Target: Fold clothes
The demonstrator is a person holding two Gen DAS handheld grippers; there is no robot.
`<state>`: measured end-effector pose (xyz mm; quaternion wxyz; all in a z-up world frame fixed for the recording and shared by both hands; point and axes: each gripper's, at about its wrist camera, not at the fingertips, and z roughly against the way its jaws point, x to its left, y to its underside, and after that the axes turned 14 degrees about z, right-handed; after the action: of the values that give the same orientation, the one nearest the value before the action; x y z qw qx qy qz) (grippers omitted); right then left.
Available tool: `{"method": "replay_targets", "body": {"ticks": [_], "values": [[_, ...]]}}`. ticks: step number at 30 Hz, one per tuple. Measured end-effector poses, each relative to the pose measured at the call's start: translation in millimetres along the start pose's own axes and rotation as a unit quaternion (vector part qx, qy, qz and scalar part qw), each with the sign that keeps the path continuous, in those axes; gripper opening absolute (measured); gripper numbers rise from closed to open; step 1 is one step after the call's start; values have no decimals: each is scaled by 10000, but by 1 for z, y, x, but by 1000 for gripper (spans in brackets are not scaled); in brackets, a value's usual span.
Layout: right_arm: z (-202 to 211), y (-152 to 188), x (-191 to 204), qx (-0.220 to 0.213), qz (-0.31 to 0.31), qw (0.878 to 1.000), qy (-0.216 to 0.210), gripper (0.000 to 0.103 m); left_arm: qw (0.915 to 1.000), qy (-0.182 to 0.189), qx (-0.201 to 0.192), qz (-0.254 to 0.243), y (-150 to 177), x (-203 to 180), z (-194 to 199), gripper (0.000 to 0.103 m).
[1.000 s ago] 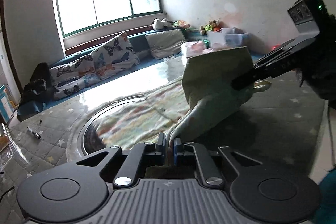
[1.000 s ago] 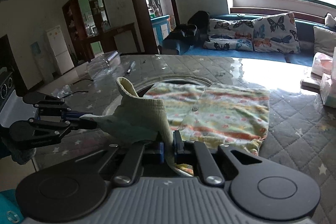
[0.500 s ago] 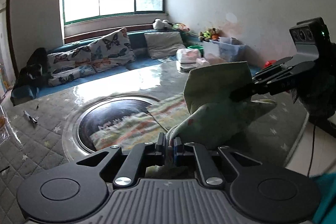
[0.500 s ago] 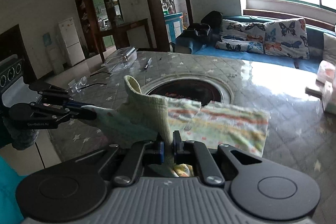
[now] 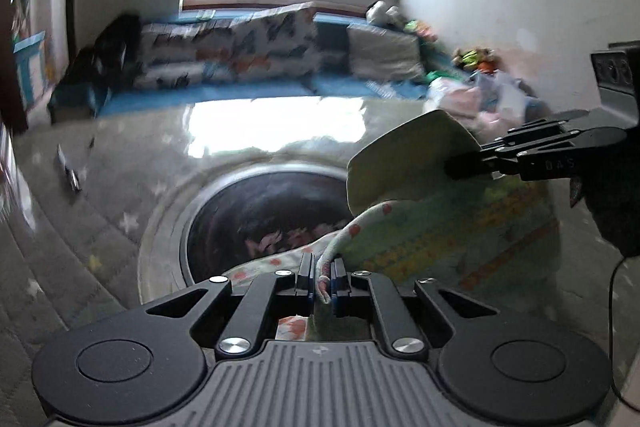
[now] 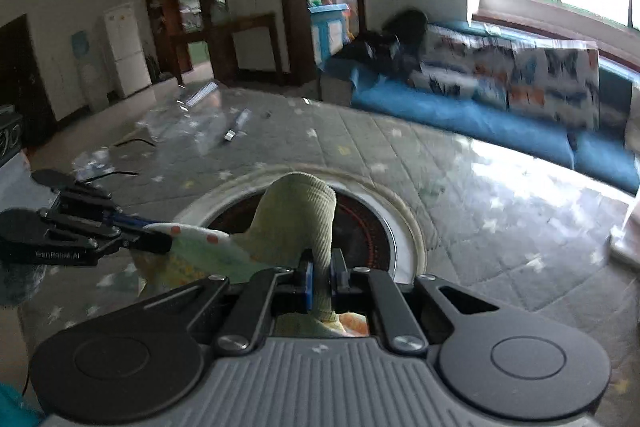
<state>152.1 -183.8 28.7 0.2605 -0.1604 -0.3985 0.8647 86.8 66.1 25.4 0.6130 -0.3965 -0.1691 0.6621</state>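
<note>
A small pale green garment (image 5: 400,163) with orange dots and a ribbed cuff hangs stretched between both grippers above the table. My left gripper (image 5: 322,275) is shut on its dotted edge. In the right wrist view the left gripper (image 6: 160,243) shows at the left, pinching that edge. My right gripper (image 6: 322,271) is shut on the ribbed cuff (image 6: 300,215), which stands up in front of it. In the left wrist view the right gripper (image 5: 460,167) comes in from the right, holding the cuff end. A striped colourful garment (image 5: 460,247) lies flat on the table below.
The table wears a grey quilted star cover (image 6: 460,195) with a round dark inset (image 5: 256,211). A pen (image 6: 236,127) and clear plastic packaging (image 6: 188,123) lie at its far side. A blue sofa with butterfly cushions (image 5: 240,55) runs behind. A pile of bags (image 5: 472,95) sits far right.
Both grippers have swept sideways across the table with the green garment still held. The round inset now lies straight ahead; the striped garment has shifted right, out of the right wrist view.
</note>
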Motion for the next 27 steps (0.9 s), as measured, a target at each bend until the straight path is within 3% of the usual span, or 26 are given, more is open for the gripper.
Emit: {"method": "replay_targets", "body": {"ticks": [4,8,12,15,21,26,27], "values": [[-37,8,-13,-49,-300,9994,173,11,9991,-155,220,332,3,17,-27,8],[-45,18,-18,-100,-383,9984,405,13,9975,-211,318,588,7,28,-36,8],[-26,24,-21,11,-454,9978,492,39,9972,-237,335,618,6,27,-36,8],[-12,41,-13,298,-272,9966,724,48,9970,-257,348,637,6,27,-36,8],[4,75,-27,379,-806,9903,1063,48,9966,-340,391,642,3,25,-39,11],[-3,81,-43,362,-1179,9868,1045,46,9963,-435,430,608,1,22,-41,11],[-6,82,-45,393,-1247,9862,1020,35,9962,-449,435,606,1,22,-41,11]]}}
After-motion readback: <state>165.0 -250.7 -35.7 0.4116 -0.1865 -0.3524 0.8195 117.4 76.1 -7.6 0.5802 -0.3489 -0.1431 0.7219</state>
